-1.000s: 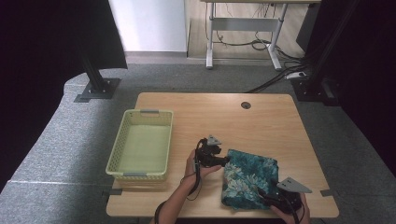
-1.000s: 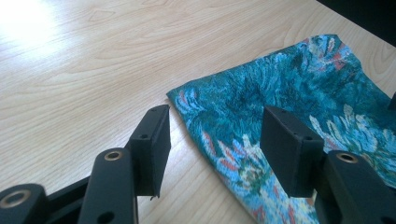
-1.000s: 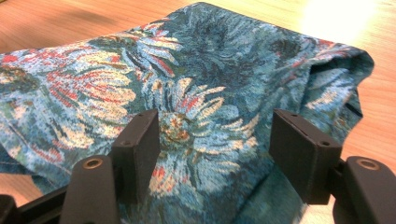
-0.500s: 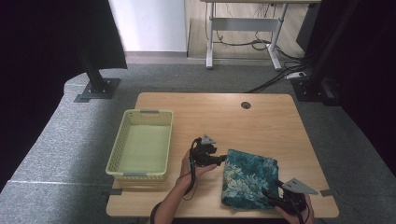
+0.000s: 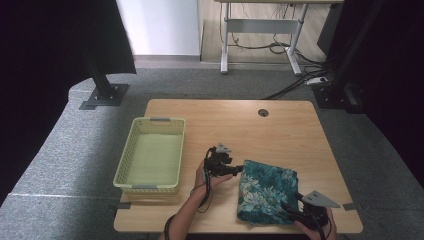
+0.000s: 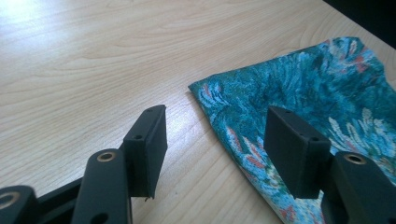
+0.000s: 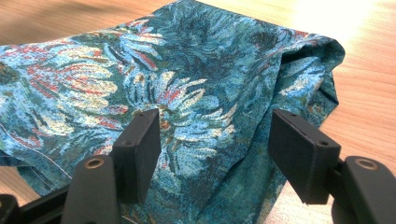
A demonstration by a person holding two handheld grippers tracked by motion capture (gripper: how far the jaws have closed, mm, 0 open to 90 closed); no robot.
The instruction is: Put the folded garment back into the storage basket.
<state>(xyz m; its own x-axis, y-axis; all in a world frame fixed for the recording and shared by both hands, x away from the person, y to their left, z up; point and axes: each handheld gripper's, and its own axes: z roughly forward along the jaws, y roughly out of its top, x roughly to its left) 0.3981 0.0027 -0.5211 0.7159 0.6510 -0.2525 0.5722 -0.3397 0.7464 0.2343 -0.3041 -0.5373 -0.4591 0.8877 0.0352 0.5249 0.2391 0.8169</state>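
A folded teal cloth with a floral print (image 5: 267, 195) lies on the wooden table (image 5: 280, 130) at the front right. My left gripper (image 5: 239, 169) lies low at the cloth's upper left corner and points right. In the left gripper view its jaws (image 6: 215, 114) stand apart; they have just been opening. The cloth's edge (image 6: 299, 79) runs between them, and neither pad presses on it. My right gripper (image 5: 286, 206) reaches in from the front right over the cloth's near corner. It is open (image 7: 214, 116), with the cloth (image 7: 187, 70) below and between its jaws.
A pale yellow-green plastic basket (image 5: 150, 120) stands empty at the table's left side. A round cable hole (image 5: 263, 112) sits near the far edge. Beyond the table are grey floor, a black stand foot (image 5: 103, 96) and a desk frame (image 5: 260, 30).
The left hand and its gripper have edged slightly to the left beside the cloth. The cloth and the right gripper lie as before.
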